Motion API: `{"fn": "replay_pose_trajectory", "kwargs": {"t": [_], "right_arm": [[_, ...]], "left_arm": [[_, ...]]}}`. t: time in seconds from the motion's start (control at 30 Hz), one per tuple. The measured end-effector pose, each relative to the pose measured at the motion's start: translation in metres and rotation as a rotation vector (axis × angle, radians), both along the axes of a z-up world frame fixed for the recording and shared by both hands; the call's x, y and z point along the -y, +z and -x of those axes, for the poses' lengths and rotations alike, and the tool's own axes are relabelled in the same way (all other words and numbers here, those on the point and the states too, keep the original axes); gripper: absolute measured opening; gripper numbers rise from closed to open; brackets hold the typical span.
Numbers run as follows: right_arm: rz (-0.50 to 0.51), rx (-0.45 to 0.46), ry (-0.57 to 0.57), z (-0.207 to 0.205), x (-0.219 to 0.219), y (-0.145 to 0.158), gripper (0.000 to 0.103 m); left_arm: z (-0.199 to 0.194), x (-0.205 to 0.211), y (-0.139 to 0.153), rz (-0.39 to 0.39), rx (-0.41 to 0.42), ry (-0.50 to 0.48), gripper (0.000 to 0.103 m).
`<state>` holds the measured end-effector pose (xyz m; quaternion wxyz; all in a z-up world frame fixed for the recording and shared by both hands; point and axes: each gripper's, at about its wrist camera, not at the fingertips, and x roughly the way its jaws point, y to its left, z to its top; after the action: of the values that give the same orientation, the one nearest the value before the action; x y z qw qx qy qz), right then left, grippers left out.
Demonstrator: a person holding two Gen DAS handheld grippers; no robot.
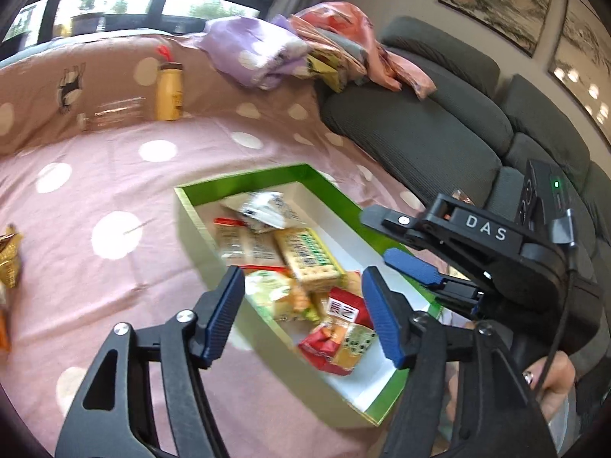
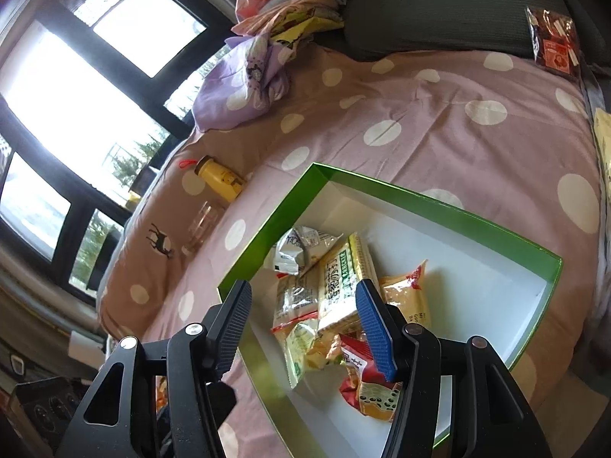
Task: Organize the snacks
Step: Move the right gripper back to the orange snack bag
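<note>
Both pairs of jaws stand spread wide with nothing between them: the left gripper (image 1: 301, 313) and the right gripper (image 2: 303, 328) each hang over the green box (image 1: 244, 179) on the pink dotted cover (image 1: 114, 175).

At the far left, about nine o'clock in the left view, a gold packet (image 1: 9, 255) lies loose on the cover, well apart from the box. At about eleven o'clock stand a yellow bottle (image 1: 169, 91) and a clear glass (image 1: 114, 112) just beside it. In the box lie a silver packet (image 1: 263, 206), a cracker pack (image 1: 309, 255), a green-and-white bag (image 1: 275, 294) and a red bag (image 1: 336, 328), heaped together toward the box's near-left side. The left jaws frame the green-and-white bag and the red bag; the right jaws frame the cracker pack and the same bags. At one o'clock in the right view a dark red packet (image 2: 553, 42) lies on the grey sofa cushion (image 2: 439, 11).

The step in hand seems to be gathering: several snacks are boxed, at least two remain outside. The next move probably calls for swinging one gripper away from the box toward a loose packet, the left toward nine o'clock or the right toward one o'clock, and closing on its crinkly edge.
</note>
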<state>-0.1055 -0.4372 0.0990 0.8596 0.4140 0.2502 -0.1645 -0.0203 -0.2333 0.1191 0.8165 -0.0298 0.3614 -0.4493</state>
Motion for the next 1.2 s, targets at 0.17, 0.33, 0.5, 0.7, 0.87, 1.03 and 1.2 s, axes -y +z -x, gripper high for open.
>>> {"fn": "replay_pose_trajectory", "kwargs": {"t": [0.17,0.33,0.5,0.7,0.87,1.03,1.2], "right_arm": [[0.041,-0.007,0.046,-0.011,-0.019,0.007,0.059],[0.086,-0.021,0.085,-0.021,-0.038,0.01,0.065],[0.131,-0.04,0.141,-0.033,-0.061,0.013,0.069],[0.191,-0.07,0.2,-0.047,-0.09,0.011,0.077],[0.234,-0.083,0.257,-0.06,-0.114,0.008,0.078],[0.305,-0.097,0.321,-0.07,-0.144,0.006,0.08],[0.375,-0.144,0.382,-0.082,-0.175,0.0,0.08]], "left_arm": [[-0.009,-0.063,0.009,-0.009,0.01,0.163,0.077],[-0.017,-0.13,0.005,-0.01,-0.039,0.365,0.087],[-0.025,-0.184,-0.02,-0.007,-0.089,0.565,0.088],[-0.035,-0.221,-0.033,-0.034,-0.135,0.697,0.088],[-0.039,-0.24,-0.032,-0.027,-0.146,0.759,0.088],[-0.039,-0.252,-0.033,-0.065,-0.146,0.812,0.088],[-0.039,-0.267,-0.033,-0.069,-0.149,0.838,0.089]]}}
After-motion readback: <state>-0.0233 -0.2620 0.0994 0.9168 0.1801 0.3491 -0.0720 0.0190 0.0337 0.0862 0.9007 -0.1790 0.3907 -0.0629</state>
